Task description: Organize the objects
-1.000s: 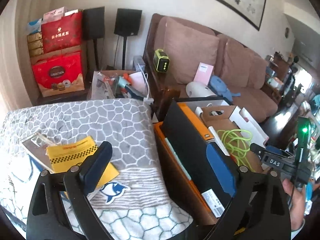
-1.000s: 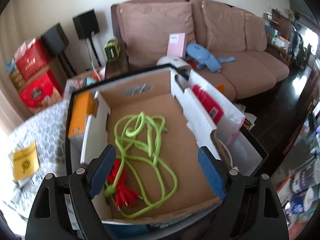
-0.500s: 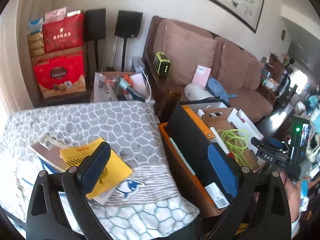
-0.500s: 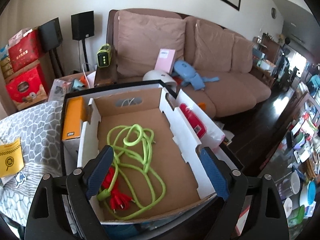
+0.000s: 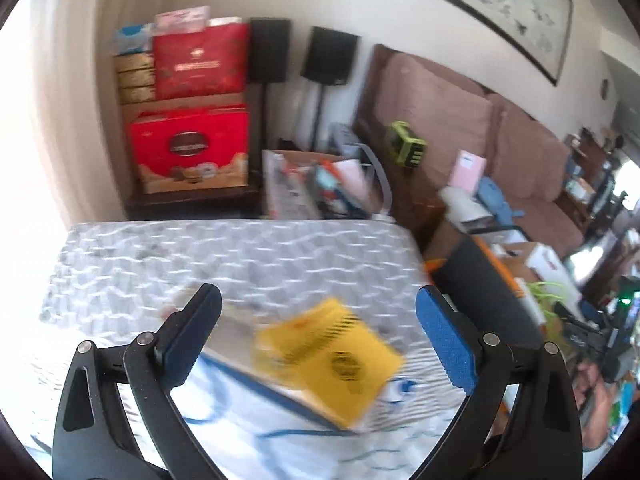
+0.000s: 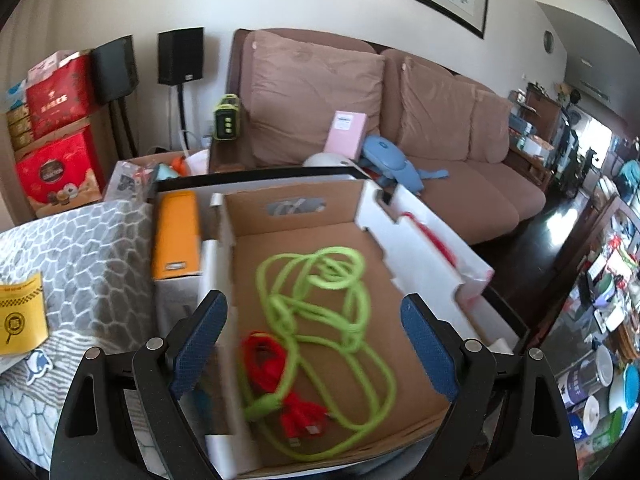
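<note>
A yellow packet [image 5: 332, 356] lies on a flat blue-edged item on the grey patterned cloth [image 5: 224, 252], blurred by motion. My left gripper [image 5: 318, 330] hangs open above it, the packet showing between the fingers. My right gripper [image 6: 314, 332] is open over a cardboard box [image 6: 400, 320] that holds a green cable [image 6: 320, 292] and a red cable [image 6: 276, 368]. An orange box [image 6: 176, 236] stands in the bin left of the cardboard box. The same yellow packet [image 6: 22, 316] appears at the left edge of the right wrist view.
A brown sofa [image 6: 400, 120] with a pink box [image 6: 346, 134] and a blue item stands behind. Red gift boxes [image 5: 188, 152] and two black speakers [image 5: 268, 50] line the wall. A cluttered carton [image 5: 320, 188] sits beyond the cloth's far edge. A person's hand [image 5: 596, 380] shows at right.
My left gripper has swung left, from over the bin's edge to above the yellow packet. My right gripper has drawn back and risen a little over the cardboard box. Both stay open.
</note>
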{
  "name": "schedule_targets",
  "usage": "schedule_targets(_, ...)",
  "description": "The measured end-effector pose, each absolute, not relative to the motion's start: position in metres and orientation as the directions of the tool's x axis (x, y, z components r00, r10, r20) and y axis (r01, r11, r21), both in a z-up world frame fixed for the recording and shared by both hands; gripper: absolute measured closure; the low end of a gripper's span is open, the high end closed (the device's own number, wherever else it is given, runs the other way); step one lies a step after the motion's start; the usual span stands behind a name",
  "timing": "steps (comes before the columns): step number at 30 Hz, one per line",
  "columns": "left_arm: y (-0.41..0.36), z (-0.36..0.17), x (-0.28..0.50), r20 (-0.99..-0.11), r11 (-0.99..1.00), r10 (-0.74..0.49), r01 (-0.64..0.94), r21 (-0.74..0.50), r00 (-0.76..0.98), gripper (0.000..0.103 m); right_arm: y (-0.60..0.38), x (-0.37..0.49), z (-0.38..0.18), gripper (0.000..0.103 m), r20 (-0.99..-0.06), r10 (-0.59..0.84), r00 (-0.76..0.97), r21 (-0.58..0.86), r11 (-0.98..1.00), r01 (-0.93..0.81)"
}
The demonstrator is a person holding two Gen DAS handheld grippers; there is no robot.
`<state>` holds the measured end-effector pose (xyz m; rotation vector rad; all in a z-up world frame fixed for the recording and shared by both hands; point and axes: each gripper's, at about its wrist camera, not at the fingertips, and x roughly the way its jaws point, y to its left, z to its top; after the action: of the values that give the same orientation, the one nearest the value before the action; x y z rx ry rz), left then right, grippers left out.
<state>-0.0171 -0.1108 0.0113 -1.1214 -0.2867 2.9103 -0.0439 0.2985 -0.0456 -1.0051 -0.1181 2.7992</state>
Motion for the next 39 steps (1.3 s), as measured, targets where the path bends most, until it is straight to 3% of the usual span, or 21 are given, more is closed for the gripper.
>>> schedule_targets(5, -0.170, -0.005, 0.001, -0.684, -0.963, 0.061, 0.137, -0.231, -0.727, 0.006, 0.273, -0.032, -0.030, 0.013, -0.585, 0.131, -0.800, -0.061, -0.991, -0.117)
schedule_targets(7, -0.190, -0.013, 0.013, -0.684, -0.950, 0.073, 0.158, -0.269, -0.726, 0.005, 0.260, -0.017, -0.019, 0.009, -0.527, 0.087, -0.846, -0.018, -0.996, -0.091)
schedule_targets(8, -0.197, -0.016, 0.017, -0.685, -0.947, 0.067, 0.170, -0.272, -0.725, 0.005, 0.251, -0.008, -0.012, 0.000, -0.498, 0.059, -0.865, 0.004, -0.997, -0.071)
schedule_targets(10, -0.210, -0.023, 0.026, -0.690, -0.940, 0.053, 0.197, -0.278, -0.722, 0.005, 0.231, 0.005, -0.004, 0.000, -0.460, 0.004, -0.888, 0.030, -0.999, -0.021)
schedule_targets(13, -0.228, -0.034, 0.035, -0.698, -0.925, 0.069, 0.217, -0.313, -0.713, 0.006, 0.198, 0.009, -0.002, 0.000, -0.474, -0.075, -0.877, 0.036, -0.997, 0.066)
schedule_targets(22, -0.248, -0.064, 0.052, -0.725, -0.923, 0.098, 0.210, -0.322, -0.682, 0.005, 0.132, 0.018, -0.039, 0.000, -0.546, -0.129, -0.828, -0.034, -0.984, 0.176)
schedule_targets(27, -0.261, -0.080, 0.049, -0.711, -0.908, 0.152, 0.187, -0.374, -0.687, 0.007, 0.115, 0.034, -0.061, 0.000, -0.531, -0.319, -0.785, 0.150, -0.947, 0.284)
schedule_targets(29, -0.263, -0.087, 0.044, -0.723, -0.918, 0.148, 0.178, -0.355, -0.675, 0.013, 0.104, 0.034, -0.070, 0.000, -0.573, -0.393, -0.719, 0.238, -0.919, 0.313)
schedule_targets(31, -0.263, -0.095, 0.038, -0.732, -0.919, 0.178, 0.154, -0.362, -0.657, 0.016, 0.092, 0.030, -0.086, 0.000, -0.605, -0.509, -0.612, 0.386, -0.860, 0.335)
schedule_targets(34, -0.262, -0.102, 0.036, -0.701, -0.899, 0.252, 0.106, -0.424, -0.667, 0.016, 0.083, 0.026, -0.113, 0.003, -0.538, -0.693, -0.480, 0.636, -0.707, 0.309)
schedule_targets(36, -0.261, -0.108, 0.031, -0.687, -0.889, 0.288, 0.081, -0.451, -0.668, 0.028, 0.069, 0.021, -0.132, 0.016, -0.537, -0.746, -0.394, 0.716, -0.650, 0.255)
schedule_targets(37, -0.258, -0.111, 0.028, -0.687, -0.894, 0.293, 0.065, -0.444, -0.665, 0.049, 0.060, 0.019, -0.139, 0.018, -0.546, -0.756, -0.360, 0.725, -0.642, 0.249)
schedule_targets(38, -0.254, -0.113, 0.025, -0.697, -0.907, 0.285, 0.051, -0.418, -0.658, 0.062, 0.051, 0.020, -0.140, 0.023, -0.562, -0.744, -0.361, 0.702, -0.660, 0.269)
schedule_targets(39, -0.251, -0.114, 0.025, -0.708, -0.919, 0.271, 0.043, -0.392, -0.652, 0.065, 0.044, 0.023, -0.137, 0.031, -0.563, -0.735, -0.378, 0.678, -0.672, 0.298)
